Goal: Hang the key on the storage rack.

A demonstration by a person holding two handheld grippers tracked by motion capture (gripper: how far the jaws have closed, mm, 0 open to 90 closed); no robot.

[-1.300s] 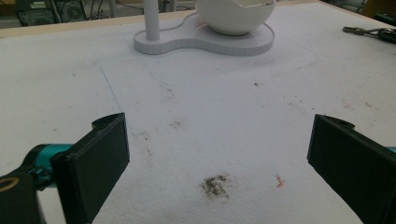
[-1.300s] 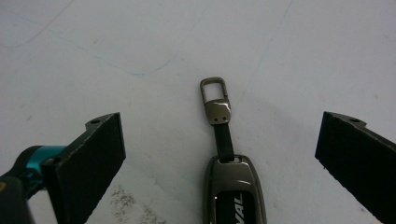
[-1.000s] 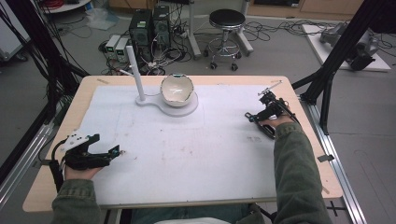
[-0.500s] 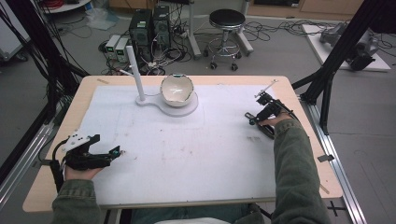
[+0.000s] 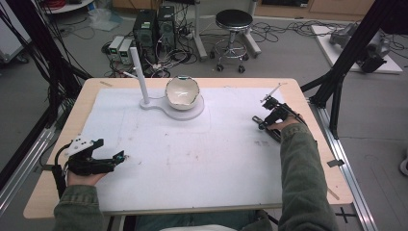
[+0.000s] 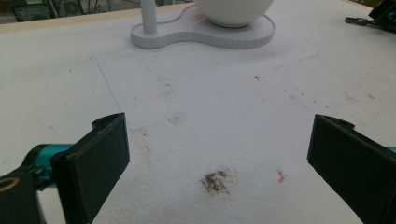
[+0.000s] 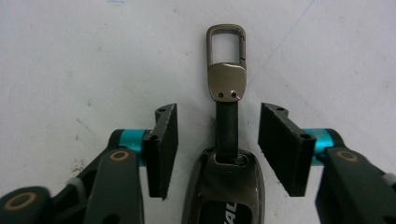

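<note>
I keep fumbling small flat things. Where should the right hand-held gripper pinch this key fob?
Probably the narrow strap between the clasp and the fob body, coming straight down: the right hand-held gripper already straddles it with open jaws, and the strap is slimmer than the body.

Grey floor (image 5: 298, 53) beyond the table's far edge, black round stool (image 5: 233, 20) on castors, computer towers (image 5: 154, 26) amid tangled cables, black frame struts (image 5: 349, 57) at right, wooden table (image 5: 312, 144) under white sheet (image 5: 192, 159), even indoor light
</note>
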